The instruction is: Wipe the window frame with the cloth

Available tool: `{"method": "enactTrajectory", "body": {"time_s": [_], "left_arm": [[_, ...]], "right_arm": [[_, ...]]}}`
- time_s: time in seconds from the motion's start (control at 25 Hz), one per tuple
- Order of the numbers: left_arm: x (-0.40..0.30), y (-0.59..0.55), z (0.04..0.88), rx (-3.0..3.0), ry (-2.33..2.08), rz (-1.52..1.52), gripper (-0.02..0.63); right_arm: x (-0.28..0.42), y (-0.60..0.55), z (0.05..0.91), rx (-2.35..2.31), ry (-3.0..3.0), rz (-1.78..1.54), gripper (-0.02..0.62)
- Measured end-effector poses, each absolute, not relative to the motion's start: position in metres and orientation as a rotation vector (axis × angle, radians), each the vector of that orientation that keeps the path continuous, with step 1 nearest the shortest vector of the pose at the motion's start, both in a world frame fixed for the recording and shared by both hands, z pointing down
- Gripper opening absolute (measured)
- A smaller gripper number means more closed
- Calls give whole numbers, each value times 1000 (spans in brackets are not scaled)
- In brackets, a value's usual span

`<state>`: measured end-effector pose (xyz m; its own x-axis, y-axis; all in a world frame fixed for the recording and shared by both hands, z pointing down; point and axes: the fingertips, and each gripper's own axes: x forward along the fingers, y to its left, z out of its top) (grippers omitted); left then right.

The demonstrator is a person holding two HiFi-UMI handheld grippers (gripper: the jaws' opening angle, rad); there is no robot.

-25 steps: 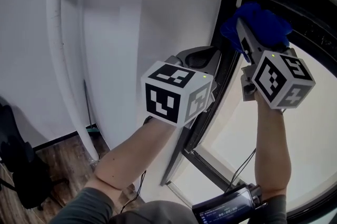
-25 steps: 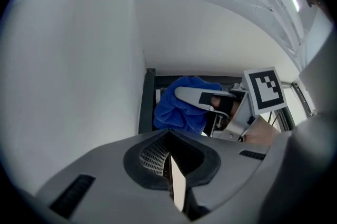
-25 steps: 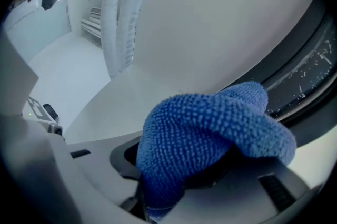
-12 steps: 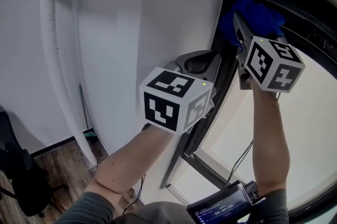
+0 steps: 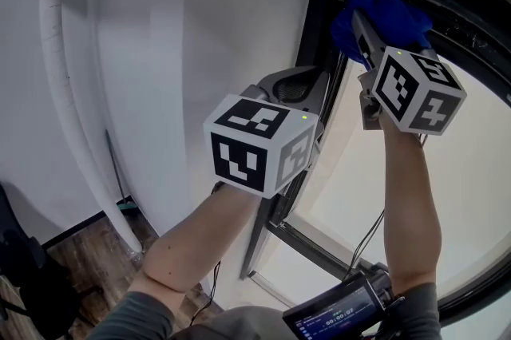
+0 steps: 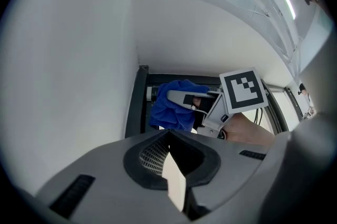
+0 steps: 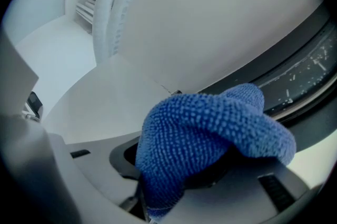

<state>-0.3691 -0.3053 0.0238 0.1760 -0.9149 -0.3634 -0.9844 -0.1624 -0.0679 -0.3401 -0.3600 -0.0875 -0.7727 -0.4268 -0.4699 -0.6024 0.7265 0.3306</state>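
Cloth and grippers at the window, as seen from the head and from both gripper views. Two grippers were counted. One blue cloth was pinched in the jaws of the right gripper and was held at the upper corner of the single black window frame. The left gripper was raised lower down, just beside the frame's upright edge, its jaws pressed together with nothing between them. One white pipe was seen along the wall.
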Motion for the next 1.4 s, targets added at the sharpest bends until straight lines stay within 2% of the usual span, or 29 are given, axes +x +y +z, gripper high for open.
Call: {"method": "enactTrajectory", "body": {"time_s": [1.4], "left_arm": [[-151,-334,-11,-2463,1331,410,5]], "right_arm": [[-56,-345,-96,-1331,2324,729,156]]}}
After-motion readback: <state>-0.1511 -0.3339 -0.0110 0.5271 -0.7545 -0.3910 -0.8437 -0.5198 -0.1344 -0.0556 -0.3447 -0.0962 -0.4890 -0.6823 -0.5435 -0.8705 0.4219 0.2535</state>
